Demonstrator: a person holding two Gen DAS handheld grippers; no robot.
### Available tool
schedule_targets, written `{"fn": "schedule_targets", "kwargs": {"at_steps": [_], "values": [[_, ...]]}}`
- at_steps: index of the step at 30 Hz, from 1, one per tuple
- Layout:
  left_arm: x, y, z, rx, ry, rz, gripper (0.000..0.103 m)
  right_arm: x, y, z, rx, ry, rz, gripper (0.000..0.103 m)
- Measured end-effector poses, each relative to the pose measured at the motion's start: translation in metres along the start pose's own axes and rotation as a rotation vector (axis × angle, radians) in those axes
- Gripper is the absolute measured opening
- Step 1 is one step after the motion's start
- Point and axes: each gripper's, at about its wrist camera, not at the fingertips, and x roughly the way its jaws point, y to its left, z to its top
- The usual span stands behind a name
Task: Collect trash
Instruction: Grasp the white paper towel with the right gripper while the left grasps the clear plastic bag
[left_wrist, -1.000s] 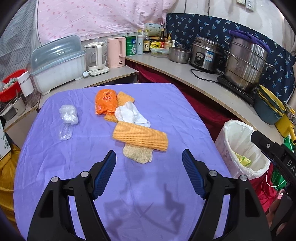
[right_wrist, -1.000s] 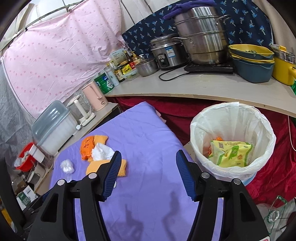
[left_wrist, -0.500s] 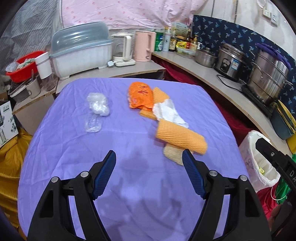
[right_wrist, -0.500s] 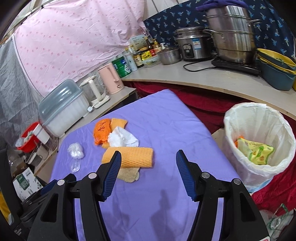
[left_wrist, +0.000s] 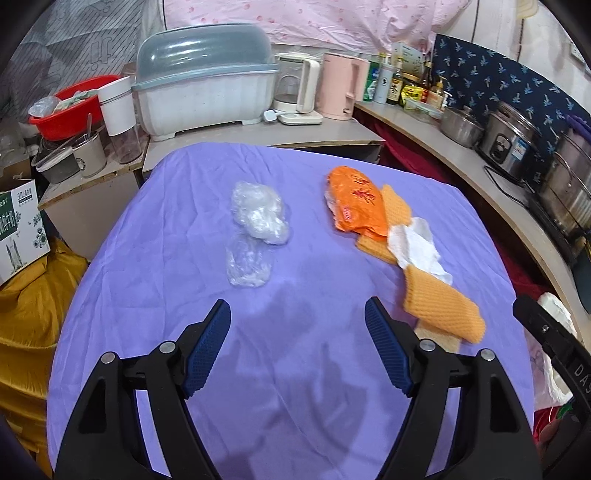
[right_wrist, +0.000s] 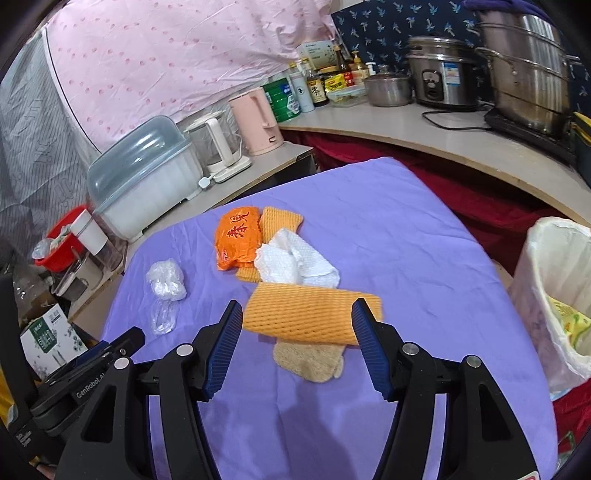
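Note:
Trash lies on a purple-covered table: crumpled clear plastic, an orange snack bag, a white paper towel, an orange foam net and a beige pad. My left gripper is open and empty, above the cloth just short of the plastic. My right gripper is open and empty, its jaws either side of the near edge of the foam net. A white-lined trash bin holds a yellow wrapper at the right.
A dish box, kettles and a pink jug stand on the side counter behind the table. Pots and a rice cooker line the right counter. A cardboard box and yellow cloth sit left of the table.
Both grippers have swung left. The left view moved from the foam net towards the clear plastic. The right view moved from the bin to the trash pile. Both stayed open.

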Motion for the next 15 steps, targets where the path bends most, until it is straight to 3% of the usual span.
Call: {"fn": "schedule_targets", "kwargs": {"at_steps": [2, 4, 15], "values": [[0.009, 0.008, 0.008, -0.014, -0.001, 0.008, 0.072, 0.014, 0.005, 0.004, 0.002, 0.015, 0.006, 0.06], [0.015, 0.014, 0.015, -0.031, -0.005, 0.013, 0.079, 0.027, 0.009, 0.008, -0.005, 0.025, 0.008, 0.06], [0.075, 0.035, 0.052, -0.044, 0.023, 0.05, 0.085, 0.101, 0.016, 0.028, 0.001, 0.081, 0.018, 0.06]]}}
